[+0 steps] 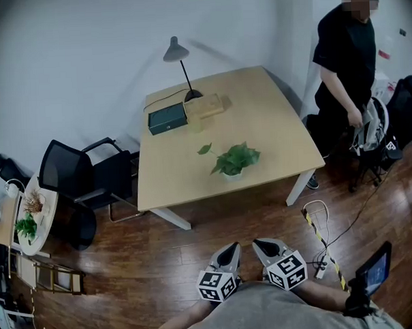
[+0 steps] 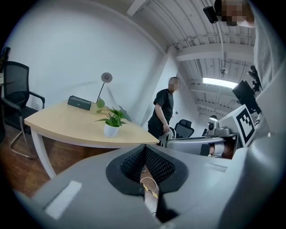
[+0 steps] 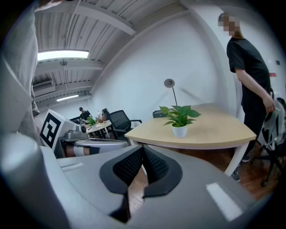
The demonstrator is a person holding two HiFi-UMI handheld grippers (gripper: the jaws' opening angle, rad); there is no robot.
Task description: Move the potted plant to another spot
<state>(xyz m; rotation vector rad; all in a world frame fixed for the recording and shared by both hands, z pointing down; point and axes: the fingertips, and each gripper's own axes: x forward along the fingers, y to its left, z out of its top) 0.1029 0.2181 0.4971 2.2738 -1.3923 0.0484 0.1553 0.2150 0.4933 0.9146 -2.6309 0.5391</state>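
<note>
**Spotter:** Office, wood floor. You stand short of the pale table point(image 1: 279, 116), with the left gripper point(image 1: 229, 250) and right gripper point(image 1: 265, 245) side by side at your waist. Each has its jaws pressed together on nothing. The potted plant point(image 1: 234, 160) sits in its white pot close to the table's near edge, toward the right-hand corner, well apart from both grippers.

**Coach:** The step in hand, as I read it, is your approach. Walk in square to that near edge, and spread one gripper's jaws before you arrive, not over the leaves.

**Spotter:** Mind the yellow-and-black cable point(image 1: 324, 247) on the floor by the table's near right leg. Mind too the person in black point(image 1: 344, 59) standing off the table's right edge.

**Coach:** Come in low, beneath the foliage, and take the pot by its wall. The trailing stem on the left looks easy to snag. Hold the pot upright as you lift. The far left corner is crowded with the desk lamp point(image 1: 179, 59), the dark green box point(image 1: 167, 118) and a wooden box point(image 1: 205, 106). The bare right half of the table looks the better landing spot.
</note>
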